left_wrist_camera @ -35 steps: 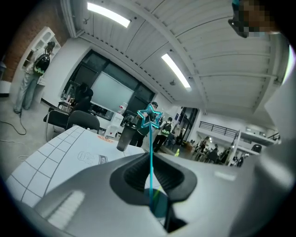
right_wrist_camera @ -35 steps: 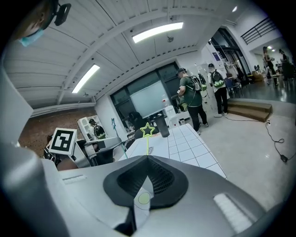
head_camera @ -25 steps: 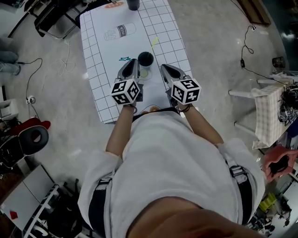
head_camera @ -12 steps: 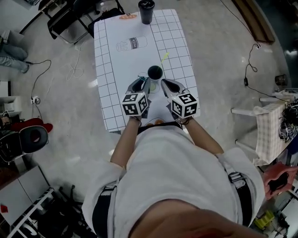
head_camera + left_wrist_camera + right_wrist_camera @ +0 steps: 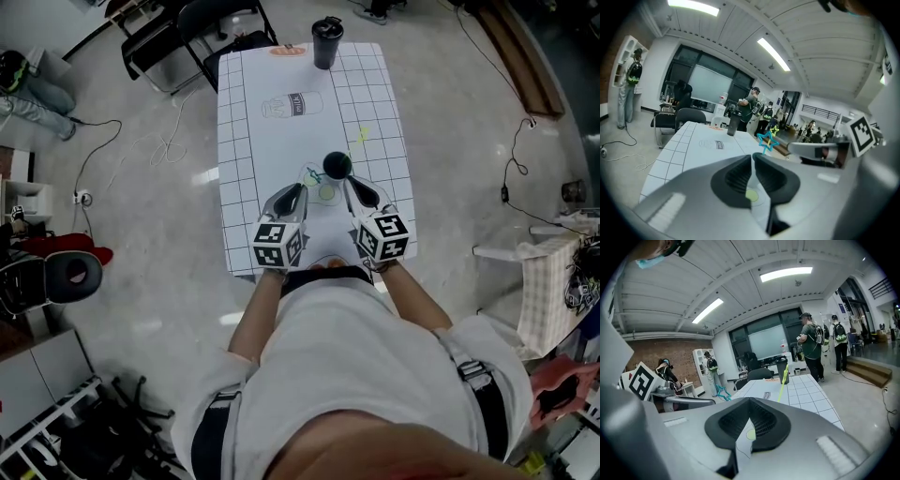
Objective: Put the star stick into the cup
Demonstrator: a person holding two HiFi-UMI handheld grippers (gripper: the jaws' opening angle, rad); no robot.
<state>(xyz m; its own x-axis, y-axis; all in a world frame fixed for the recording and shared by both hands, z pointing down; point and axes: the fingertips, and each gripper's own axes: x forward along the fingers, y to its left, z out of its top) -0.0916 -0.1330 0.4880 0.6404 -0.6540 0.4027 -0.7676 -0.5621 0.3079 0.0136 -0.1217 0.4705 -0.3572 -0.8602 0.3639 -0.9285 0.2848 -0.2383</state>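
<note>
A dark cup (image 5: 337, 165) stands on the white gridded table (image 5: 244, 141), seen from above. A teal star stick (image 5: 309, 175) (image 5: 765, 139) (image 5: 721, 391) is just left of the cup. A yellow-green star stick (image 5: 361, 137) (image 5: 774, 127) (image 5: 783, 380) is beyond it to the right. My left gripper (image 5: 299, 188) (image 5: 752, 157) and right gripper (image 5: 352, 184) (image 5: 750, 401) sit side by side just short of the cup. Both are shut with nothing held. The jaws hide the cup in both gripper views.
A dark lidded tumbler (image 5: 326, 42) (image 5: 733, 124) (image 5: 779, 369) stands at the table's far end beside an orange mark (image 5: 288, 50). A bottle outline (image 5: 291, 105) and a green dot (image 5: 325, 193) are printed on the table. Chairs (image 5: 178, 42) stand beyond; people stand in the room.
The head view has drifted, so the table sits further right and looks smaller. Both grippers stay shut, side by side, at the table's near end.
</note>
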